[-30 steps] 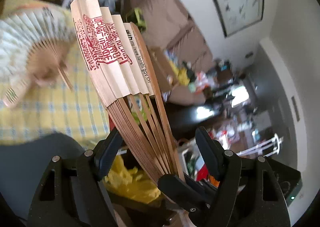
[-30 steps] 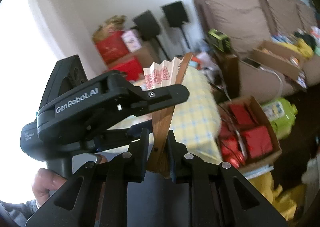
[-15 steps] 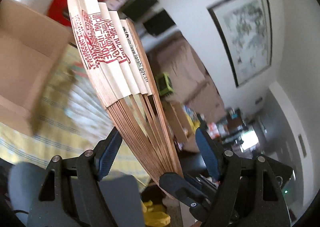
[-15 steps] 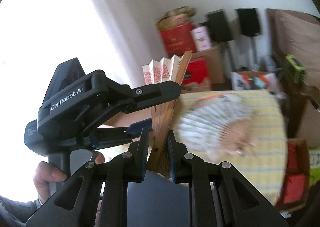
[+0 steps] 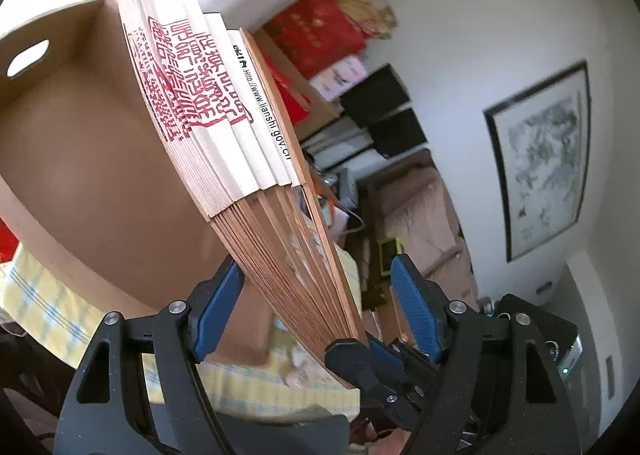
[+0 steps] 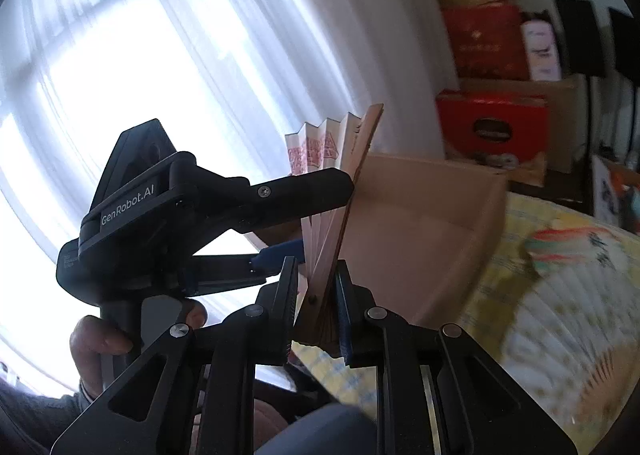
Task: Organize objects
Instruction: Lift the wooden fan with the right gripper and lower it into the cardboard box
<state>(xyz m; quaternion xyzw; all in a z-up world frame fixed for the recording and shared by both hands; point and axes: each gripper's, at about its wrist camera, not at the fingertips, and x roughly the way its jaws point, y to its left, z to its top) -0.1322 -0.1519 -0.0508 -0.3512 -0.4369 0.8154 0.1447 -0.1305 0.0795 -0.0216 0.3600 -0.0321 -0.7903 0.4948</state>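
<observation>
A mostly folded paper fan (image 5: 224, 127) with red characters and wooden ribs stands upright in the air. My right gripper (image 6: 318, 295) is shut on the fan's base (image 6: 320, 295). My left gripper (image 5: 316, 311) is open, its blue pads on either side of the ribs; the left pad touches or nearly touches the ribs. The left gripper body also shows in the right wrist view (image 6: 200, 207), around the fan from the left. An open cardboard box (image 5: 80, 135) stands just behind the fan, also in the right wrist view (image 6: 432, 231).
A yellow checked tablecloth (image 6: 520, 239) carries the box and an opened white fan (image 6: 552, 319), blurred. Red boxes (image 6: 492, 123) and black speakers (image 5: 380, 111) stand by the wall. A bright curtained window (image 6: 120, 55) is at the left.
Both grippers with the fan have swung left, from the sofa and table side toward the cardboard box and window. The grip on the fan is unchanged.
</observation>
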